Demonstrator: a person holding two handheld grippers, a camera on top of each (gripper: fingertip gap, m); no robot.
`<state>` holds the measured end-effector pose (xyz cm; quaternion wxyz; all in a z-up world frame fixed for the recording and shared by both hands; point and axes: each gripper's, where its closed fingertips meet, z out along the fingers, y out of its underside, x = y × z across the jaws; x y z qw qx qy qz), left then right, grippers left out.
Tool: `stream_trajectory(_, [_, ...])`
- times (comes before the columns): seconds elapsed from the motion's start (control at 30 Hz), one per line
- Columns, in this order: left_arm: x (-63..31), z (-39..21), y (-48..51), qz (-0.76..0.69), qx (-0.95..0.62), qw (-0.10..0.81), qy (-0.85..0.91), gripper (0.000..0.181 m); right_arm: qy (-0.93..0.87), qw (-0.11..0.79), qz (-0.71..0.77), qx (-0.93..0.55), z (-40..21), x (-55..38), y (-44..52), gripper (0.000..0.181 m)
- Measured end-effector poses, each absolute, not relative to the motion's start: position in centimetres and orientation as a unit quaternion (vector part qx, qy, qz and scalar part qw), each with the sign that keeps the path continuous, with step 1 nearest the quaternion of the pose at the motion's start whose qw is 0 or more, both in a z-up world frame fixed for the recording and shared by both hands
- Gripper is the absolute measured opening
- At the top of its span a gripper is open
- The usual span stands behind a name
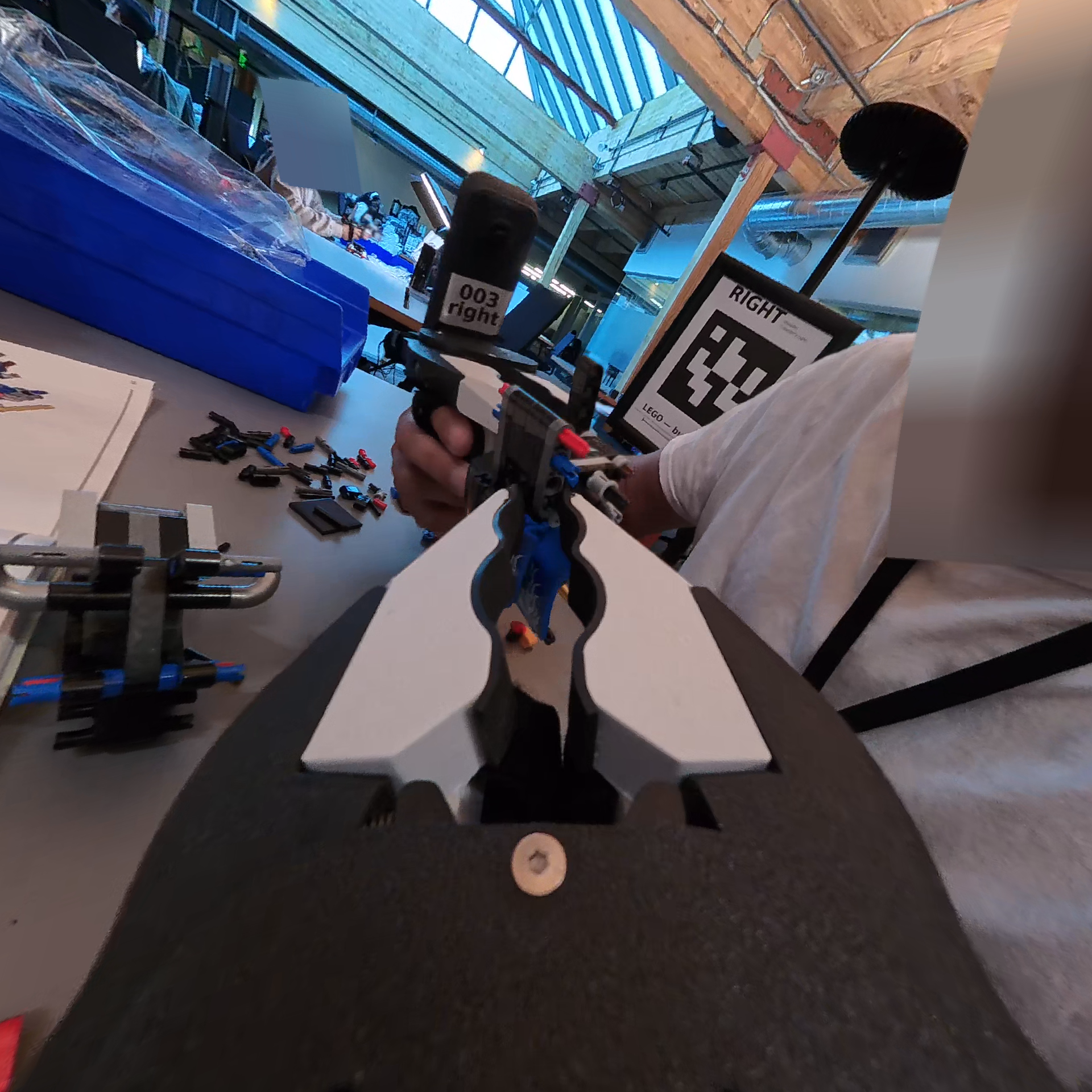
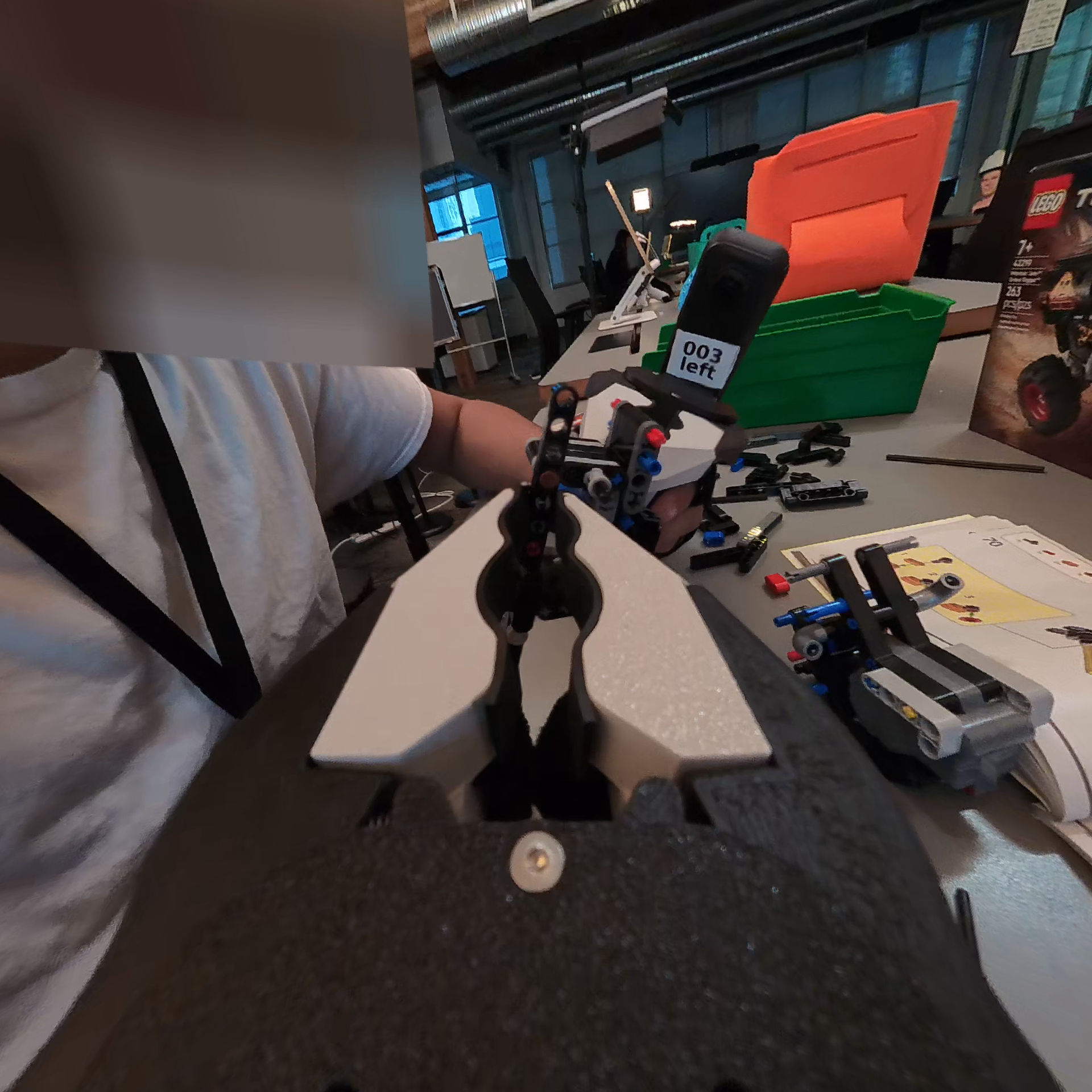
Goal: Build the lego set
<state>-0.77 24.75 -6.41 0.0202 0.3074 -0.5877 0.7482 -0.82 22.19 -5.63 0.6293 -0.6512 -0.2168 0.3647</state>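
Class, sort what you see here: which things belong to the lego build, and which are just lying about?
Belongs:
left gripper
right gripper
lego sub-assembly
built chassis
loose lego pieces
instruction booklet

Lying about:
blue bin
green bin
orange lid

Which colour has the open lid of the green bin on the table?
Orange. The lid stands open above the green bin; the right wrist view shows it best.

In the left wrist view, loose pieces (image 1: 283, 461) lie left of the left gripper (image 1: 535, 502), a bin (image 1: 177, 307) behind them.
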Motion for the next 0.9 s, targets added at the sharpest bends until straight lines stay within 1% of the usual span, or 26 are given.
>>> stream_trajectory(0.07, [-0.7, -6.5, 24.9, 0.744, 0.306, 0.003, -0.595, 0.01, -0.214, 0.628, 0.37, -0.65, -5.5, -0.8, 22.1, 0.007])
stream_trajectory(0.13, [-0.4, -6.1, 25.4, 0.747, 0.307, -0.013, -0.589, 0.018, -0.208, 0.629, 0.373, -0.649, -5.3, -0.5, 22.1, 0.006])
stream_trajectory(0.27, [0.1, -5.3, 26.8, 0.75, 0.315, -0.044, -0.579, 0.024, -0.18, 0.642, 0.372, -0.645, -4.7, 1.4, 22.1, 0.007])
stream_trajectory(0.4, [0.7, -5.6, 27.7, 0.736, 0.324, -0.088, -0.588, 0.024, -0.132, 0.662, 0.373, -0.636, -4.0, 4.0, 22.4, 0.007])
stream_trajectory(0.67, [0.7, -7.2, 26.4, 0.704, 0.319, -0.101, -0.627, 0.024, -0.109, 0.66, 0.344, -0.659, -5.3, 5.2, 23.3, 0.007])
stream_trajectory(0.8, [0.7, -7.6, 25.9, 0.684, 0.314, -0.124, -0.647, 0.024, -0.184, 0.645, 0.186, -0.719, -7.6, 4.5, 24.0, 0.006])
stream_trajectory(0.9, [0.7, -7.8, 25.6, 0.661, 0.311, -0.15, -0.666, 0.024, -0.267, 0.63, 0.071, -0.726, -8.3, 3.0, 24.0, 0.006])
